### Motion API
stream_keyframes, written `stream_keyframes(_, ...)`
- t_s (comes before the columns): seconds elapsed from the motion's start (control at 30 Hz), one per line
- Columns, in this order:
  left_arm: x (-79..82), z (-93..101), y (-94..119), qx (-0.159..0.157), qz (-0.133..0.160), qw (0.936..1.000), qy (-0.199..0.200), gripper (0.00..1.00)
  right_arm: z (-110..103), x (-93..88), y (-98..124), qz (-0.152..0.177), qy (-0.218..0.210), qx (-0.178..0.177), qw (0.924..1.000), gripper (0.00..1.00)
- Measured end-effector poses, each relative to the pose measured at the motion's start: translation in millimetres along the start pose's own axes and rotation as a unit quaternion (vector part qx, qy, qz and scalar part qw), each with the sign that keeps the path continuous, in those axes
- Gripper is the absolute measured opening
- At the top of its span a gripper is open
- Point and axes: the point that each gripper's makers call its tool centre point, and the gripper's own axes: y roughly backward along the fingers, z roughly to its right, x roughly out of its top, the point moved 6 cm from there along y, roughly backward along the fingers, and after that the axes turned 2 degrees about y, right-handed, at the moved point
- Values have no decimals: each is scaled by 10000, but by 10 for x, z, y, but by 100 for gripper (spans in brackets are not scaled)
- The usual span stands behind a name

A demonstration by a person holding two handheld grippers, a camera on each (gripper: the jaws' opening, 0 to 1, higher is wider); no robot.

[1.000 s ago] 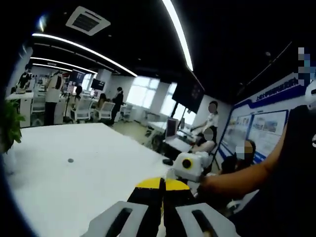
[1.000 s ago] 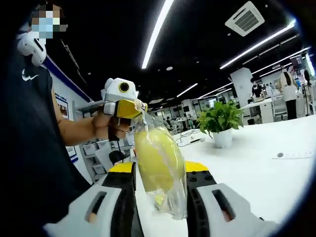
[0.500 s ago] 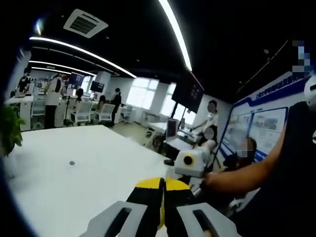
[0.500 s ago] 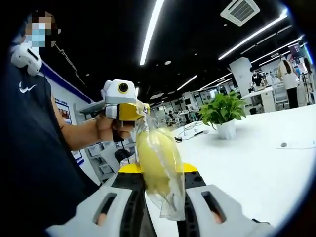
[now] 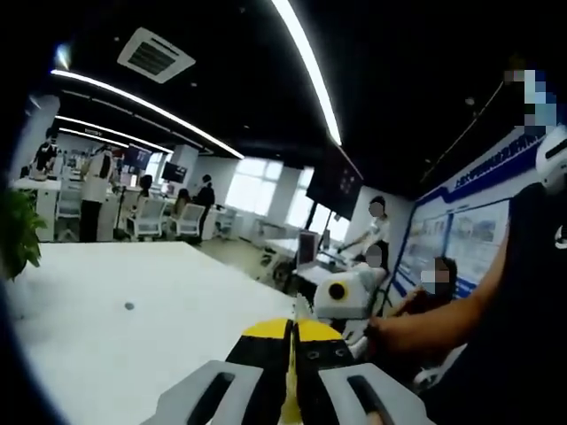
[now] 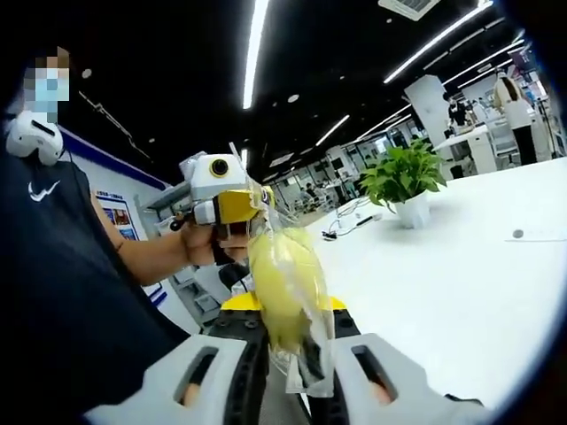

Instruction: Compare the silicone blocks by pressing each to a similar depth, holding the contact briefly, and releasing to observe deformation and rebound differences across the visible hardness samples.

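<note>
Squeezing from both sides, the right gripper point(image 6: 288, 376) had its jaws closed against the lower end of a yellow silicone block point(image 6: 282, 288) sealed in a clear plastic bag point(image 6: 306, 350), the block standing up between the fingers and leaning slightly away. Above them, the left gripper point(image 6: 252, 205) pinched the bag's top edge, jaws together on the film; in the left gripper view its own jaws point(image 5: 290, 372) sat nearly shut with a thin yellow sliver between them. Beyond the block, right of the fingers, lay a white table point(image 6: 461, 266) with a potted plant point(image 6: 403, 181) well apart, and a small dark dot point(image 6: 517, 234) farther right. Judging by this, one sample was mid-press or in its hold; the release, the rebound check and any other hardness samples remained, none of them being visible near the fingers.
</note>
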Motion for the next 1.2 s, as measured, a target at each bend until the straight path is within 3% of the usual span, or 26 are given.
stream_keyframes(0.27,-18,16,-39,-7,62,9999,-125,3,-10,-8,-6,-140,14,0,9999,5)
stream_keyframes(0.37,-16,4,-32,-88,82,9999,105,2,-14,-7,3,-106,-56,41,9999,5)
stream_keyframes(1.0,-110,23,-61,-208,-168,9996,-31,1,-28,-96,40,-304,-264,283,9988,4)
stream_keyframes(1.2,-109,14,-111,5,-143,9993,-339,0,24,-87,65,-283,-425,215,9985,6)
